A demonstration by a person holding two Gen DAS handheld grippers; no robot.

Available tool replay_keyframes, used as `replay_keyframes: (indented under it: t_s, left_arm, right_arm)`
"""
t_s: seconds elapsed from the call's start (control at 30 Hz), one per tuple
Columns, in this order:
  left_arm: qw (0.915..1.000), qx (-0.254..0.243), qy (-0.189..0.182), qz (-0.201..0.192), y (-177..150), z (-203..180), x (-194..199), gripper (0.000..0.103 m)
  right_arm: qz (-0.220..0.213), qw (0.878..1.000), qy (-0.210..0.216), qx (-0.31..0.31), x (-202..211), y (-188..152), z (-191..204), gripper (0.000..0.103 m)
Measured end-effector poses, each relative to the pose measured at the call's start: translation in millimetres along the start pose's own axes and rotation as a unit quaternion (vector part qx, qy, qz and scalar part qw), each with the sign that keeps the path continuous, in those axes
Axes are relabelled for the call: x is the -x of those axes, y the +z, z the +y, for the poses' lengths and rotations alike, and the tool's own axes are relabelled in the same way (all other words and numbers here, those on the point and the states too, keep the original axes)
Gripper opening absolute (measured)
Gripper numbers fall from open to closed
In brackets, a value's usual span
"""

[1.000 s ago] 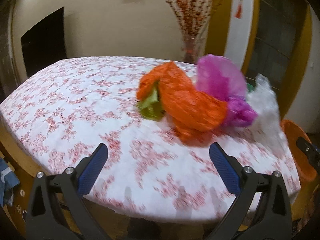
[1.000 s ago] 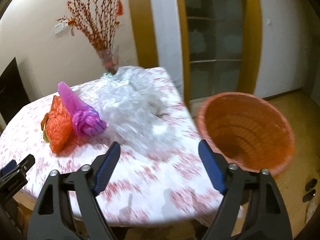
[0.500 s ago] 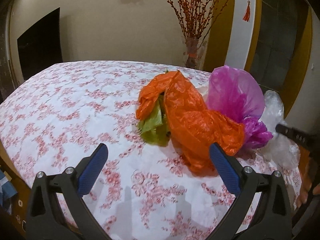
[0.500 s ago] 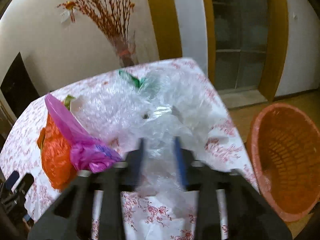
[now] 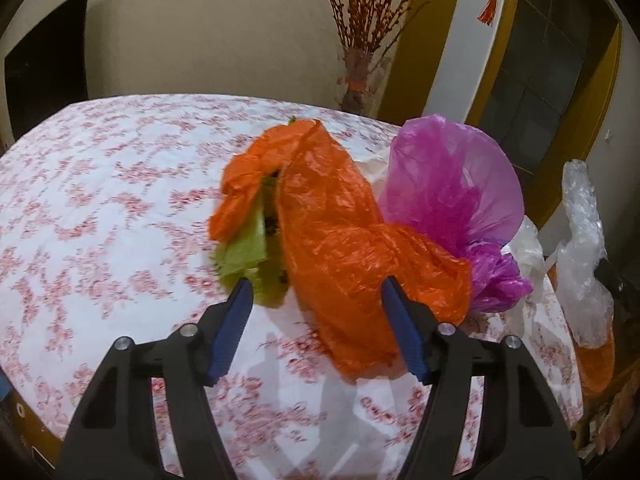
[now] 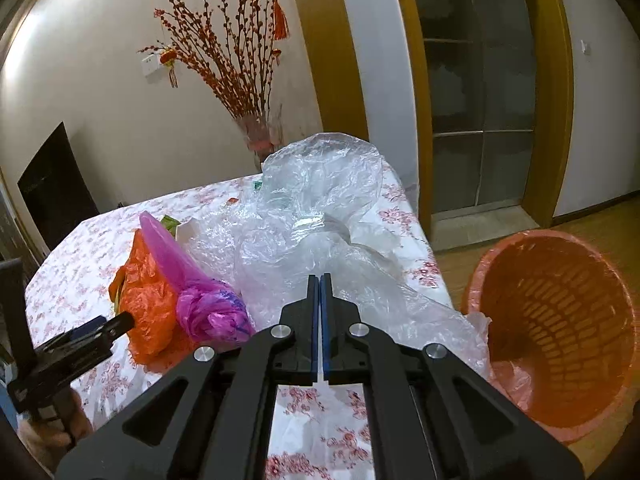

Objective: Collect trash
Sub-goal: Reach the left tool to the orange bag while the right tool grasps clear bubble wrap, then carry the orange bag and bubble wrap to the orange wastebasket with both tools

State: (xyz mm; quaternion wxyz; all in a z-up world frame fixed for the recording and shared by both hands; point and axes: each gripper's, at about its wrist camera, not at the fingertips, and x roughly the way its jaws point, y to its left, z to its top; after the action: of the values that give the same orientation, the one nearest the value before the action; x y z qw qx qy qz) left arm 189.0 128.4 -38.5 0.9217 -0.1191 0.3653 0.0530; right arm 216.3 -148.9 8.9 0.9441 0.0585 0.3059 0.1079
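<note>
Our right gripper (image 6: 320, 280) has clamped shut on the clear plastic bag (image 6: 320, 216) at frame centre. Our left gripper (image 5: 316, 292) has narrowed — its pads now flank the orange bag (image 5: 344, 240).

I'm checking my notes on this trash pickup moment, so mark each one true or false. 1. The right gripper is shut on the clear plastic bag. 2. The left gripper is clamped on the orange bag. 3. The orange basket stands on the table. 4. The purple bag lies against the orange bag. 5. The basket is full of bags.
1. True: the right gripper has its jaws together on the clear plastic bag.
2. False: the left gripper is open, its jaws either side of the orange bag.
3. False: the orange basket stands on the floor beside the table.
4. True: the purple bag touches it.
5. False: no bags show inside it.
</note>
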Motion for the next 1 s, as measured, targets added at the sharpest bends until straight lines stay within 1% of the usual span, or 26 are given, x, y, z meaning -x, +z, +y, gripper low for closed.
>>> replay_keyframes:
  t_s: [0.03,0.07,0.1,0.13,0.2,0.23,0.27,0.33,0.4,0.53,0.7,0.87,1.0]
  left_arm:
    - [1.0,0.003,-0.006,0.004,2,-1,-2,0.062]
    - [0.9998,0.006,-0.013,0.011,4,-1,-5,0.054]
    - [0.9996,0.008,-0.022,0.017,5,-1,-8,0.043]
    - [0.9992,0.01,-0.031,0.025,6,-1,-11,0.037]
    - [0.9979,0.014,-0.053,0.034,5,-2,-15,0.018]
    - [0.9979,0.011,-0.055,0.032,5,-3,-14,0.014]
    - [0.9982,0.007,-0.053,0.028,5,-4,-14,0.006]
    - [0.9981,0.002,-0.057,0.021,7,-6,-7,0.005]
    - [0.9986,-0.008,-0.051,0.009,9,-8,1,0.004]
    - [0.9986,-0.028,-0.039,-0.023,17,-12,27,0.004]
    - [0.9969,-0.04,-0.037,-0.057,28,-16,65,0.004]
    - [0.9941,-0.055,-0.05,-0.079,37,-33,98,0.004]
    - [0.9906,-0.076,-0.076,-0.085,42,-62,114,0.004]
  right_arm:
    - [-0.001,1.0,-0.002,0.001,1,-1,0,0.002]
    - [0.0,1.0,-0.004,0.003,1,-2,0,0.002]
    - [-0.001,1.0,-0.005,0.003,2,-3,2,0.002]
    - [0.0,1.0,-0.007,0.003,2,-4,1,0.001]
    - [0.0,1.0,-0.013,0.005,5,-7,2,0.002]
    - [0.0,1.0,-0.015,0.006,5,-7,2,0.002]
    - [0.0,1.0,-0.015,0.006,7,-7,0,0.002]
    - [-0.001,1.0,-0.017,0.008,10,-7,0,0.002]
    - [-0.005,1.0,-0.018,0.011,14,-6,0,0.001]
    - [-0.019,1.0,-0.017,0.014,26,-2,1,0.002]
    - [-0.036,0.999,-0.013,0.017,45,3,0,0.002]
    - [-0.05,0.998,-0.017,0.017,62,5,-9,0.001]
    - [-0.061,0.998,-0.029,0.01,76,7,-20,0.002]
